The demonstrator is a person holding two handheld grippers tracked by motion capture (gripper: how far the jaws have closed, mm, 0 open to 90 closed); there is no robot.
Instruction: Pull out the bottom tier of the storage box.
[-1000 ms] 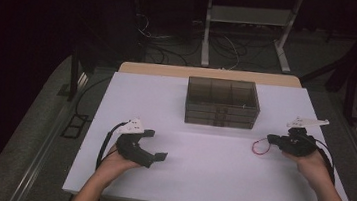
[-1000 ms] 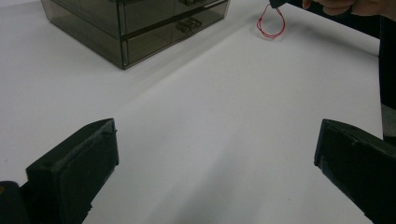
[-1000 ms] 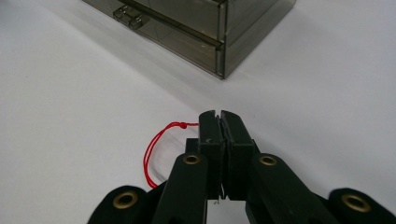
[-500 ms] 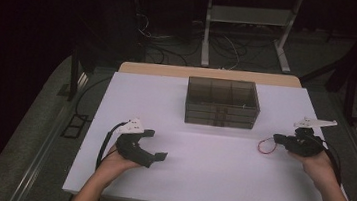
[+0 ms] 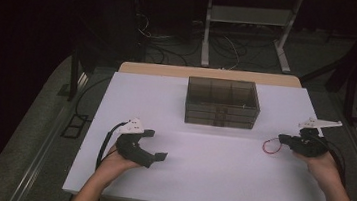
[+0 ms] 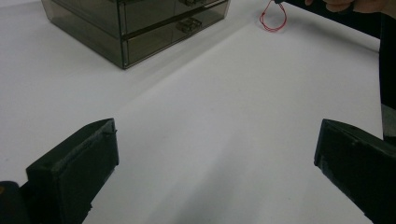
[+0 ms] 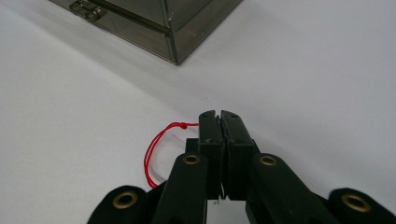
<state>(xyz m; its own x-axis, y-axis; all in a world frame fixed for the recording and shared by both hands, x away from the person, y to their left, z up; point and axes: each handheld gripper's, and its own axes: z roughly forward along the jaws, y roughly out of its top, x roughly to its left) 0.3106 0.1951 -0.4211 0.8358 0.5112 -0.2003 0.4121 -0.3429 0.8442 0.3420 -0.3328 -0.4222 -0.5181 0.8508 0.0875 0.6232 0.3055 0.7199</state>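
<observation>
A thin red string loop hangs at the tip of my right gripper, low over the right side of the white table. In the right gripper view the jaws of the right gripper are pressed together, and the red string loop curls out from their left side. My left gripper rests near the table's front left, open, with nothing between its fingers. The left gripper view looks between its own wide-apart jaws toward the red string loop at the far right.
A smoky see-through drawer box stands at the back middle of the table, its closed drawers facing the person. The drawer box lies ahead of the left gripper; a corner of the drawer box is just beyond the right one.
My right gripper has drifted a little to the right, and the red loop has gone with it. The left gripper has stayed put.
</observation>
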